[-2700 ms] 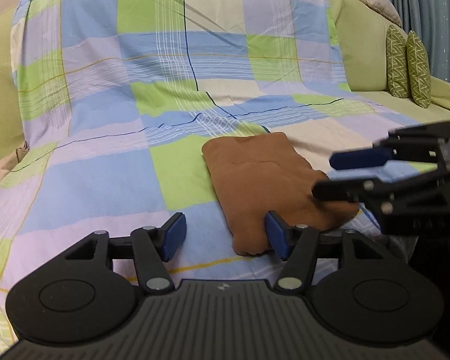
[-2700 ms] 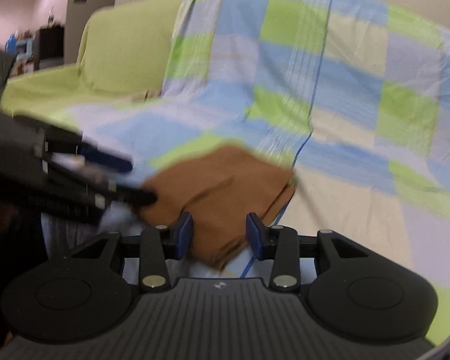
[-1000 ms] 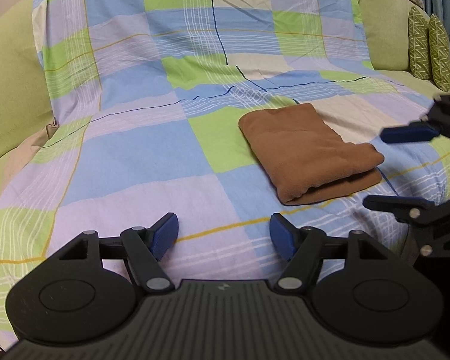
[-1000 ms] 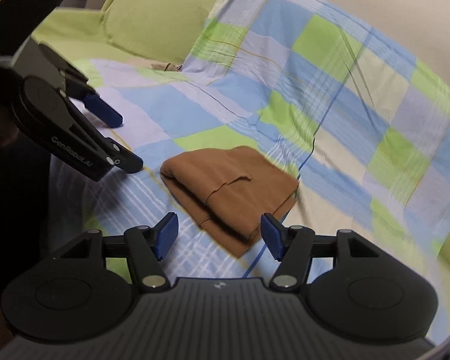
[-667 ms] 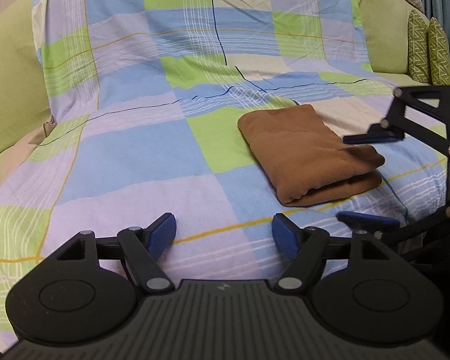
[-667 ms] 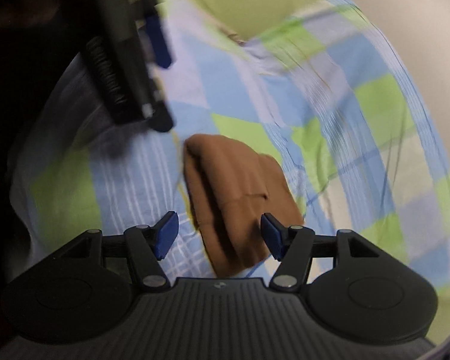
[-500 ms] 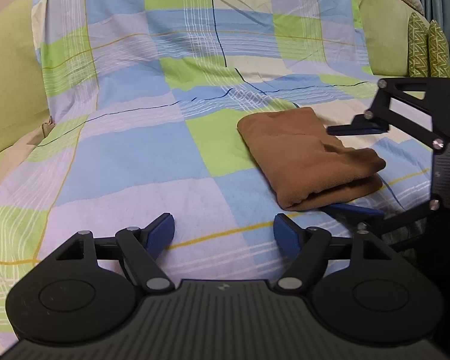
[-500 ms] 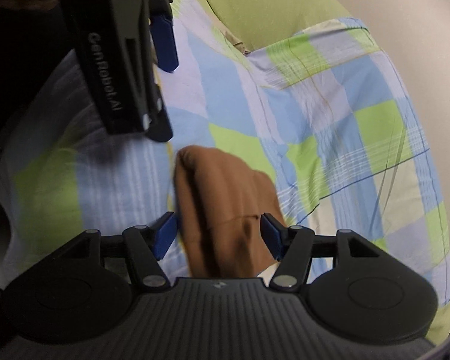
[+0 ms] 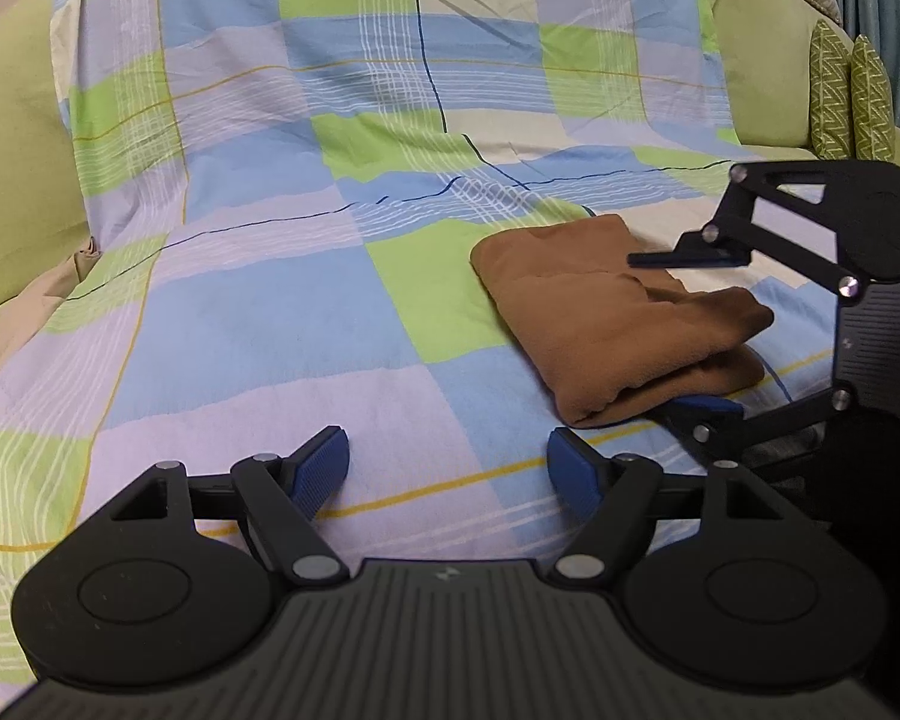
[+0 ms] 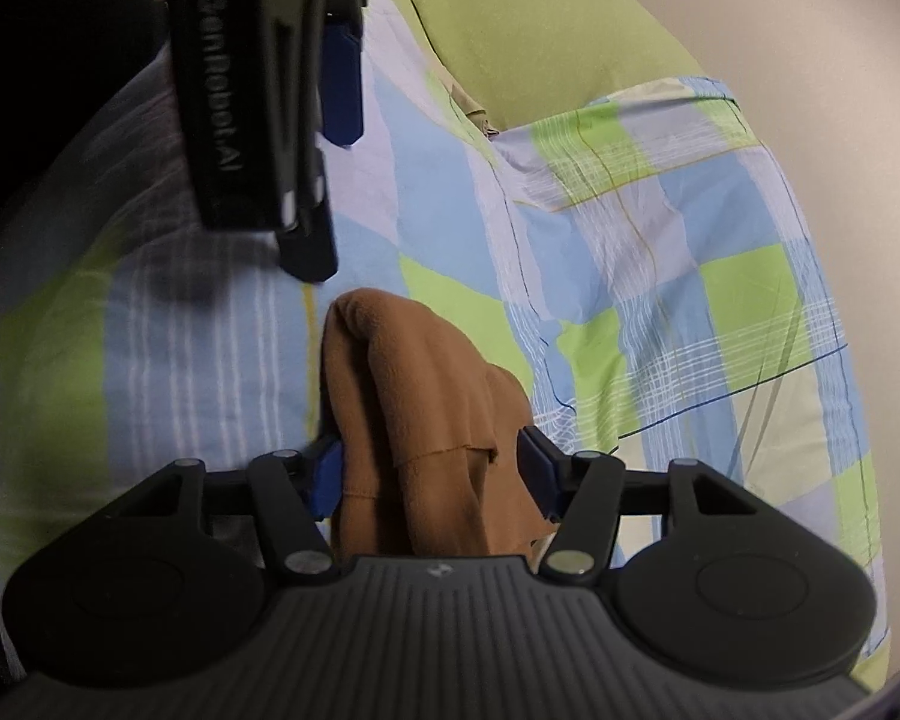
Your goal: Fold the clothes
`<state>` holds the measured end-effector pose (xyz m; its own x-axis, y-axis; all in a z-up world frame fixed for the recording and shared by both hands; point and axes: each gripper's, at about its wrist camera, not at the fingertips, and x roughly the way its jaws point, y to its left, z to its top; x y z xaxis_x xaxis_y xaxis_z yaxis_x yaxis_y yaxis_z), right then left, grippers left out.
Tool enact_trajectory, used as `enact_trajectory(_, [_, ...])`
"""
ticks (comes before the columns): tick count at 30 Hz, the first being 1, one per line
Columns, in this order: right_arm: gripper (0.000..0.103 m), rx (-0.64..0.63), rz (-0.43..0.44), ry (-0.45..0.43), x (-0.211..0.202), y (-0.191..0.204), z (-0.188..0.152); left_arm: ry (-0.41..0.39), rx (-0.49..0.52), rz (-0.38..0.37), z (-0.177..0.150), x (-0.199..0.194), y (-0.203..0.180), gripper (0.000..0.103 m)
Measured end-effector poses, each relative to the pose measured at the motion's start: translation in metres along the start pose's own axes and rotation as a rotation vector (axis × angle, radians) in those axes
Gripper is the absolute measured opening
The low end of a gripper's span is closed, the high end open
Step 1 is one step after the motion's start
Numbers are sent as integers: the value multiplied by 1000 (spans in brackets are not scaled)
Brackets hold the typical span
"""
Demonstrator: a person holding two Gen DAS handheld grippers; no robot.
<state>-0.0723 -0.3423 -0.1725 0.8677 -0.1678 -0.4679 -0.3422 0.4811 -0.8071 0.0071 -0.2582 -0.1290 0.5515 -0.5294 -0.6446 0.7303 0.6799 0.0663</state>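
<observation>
A folded brown garment (image 9: pixel 606 324) lies on the checked sheet (image 9: pixel 258 324) over a sofa seat. My right gripper (image 10: pixel 432 468) is rolled onto its side and straddles the garment's near end (image 10: pixel 414 396). Its jaws are closing, with one pad on each side of the folds. In the left wrist view, the right gripper (image 9: pixel 654 330) has one finger on top of the garment and the other under its edge. My left gripper (image 9: pixel 447 468) hovers open over bare sheet, left of the garment, with nothing between its pads. The left gripper (image 10: pixel 324 171) also shows in the right wrist view, above the garment.
The green sofa back (image 9: pixel 12 138) rises at the left and behind. Two patterned green cushions (image 9: pixel 846 90) stand at the far right by a curtain. Checked sheet stretches wide to the left of the garment.
My right gripper rolled onto its side, came down to the garment's right end and narrowed around it. The left gripper stayed where it was, still open. The garment has not shifted.
</observation>
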Motion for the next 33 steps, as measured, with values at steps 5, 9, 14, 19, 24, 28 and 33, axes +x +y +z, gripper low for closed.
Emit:
enact_trajectory(5, [29,8,20,4,-4,2,-2,-1,9,4,-2,-1,-2,74])
enact_trajectory(9, [23,53,44,12,-7,-4,0,-28,65,-3,-4,-4,-6,74])
enact_trajectory(14, [21,166,86,-3,-26,-23,3,-98,278,-23,-5,-13,-24,74])
enact_trajectory(19, [21,243,85,-12,-53,-40,4,-190,583,-29,-5,-24,-52,74])
enact_trajectory(24, [21,217,81,15,-71,-39,1,-277,856,-103,0,-36,-76,70])
enact_trajectory(28, [21,164,74,50,-83,-31,-2,-315,1016,-164,4,-43,-92,55])
enact_trajectory(33, [21,168,49,71,-98,-33,-7,-324,1161,-206,4,-43,-109,42])
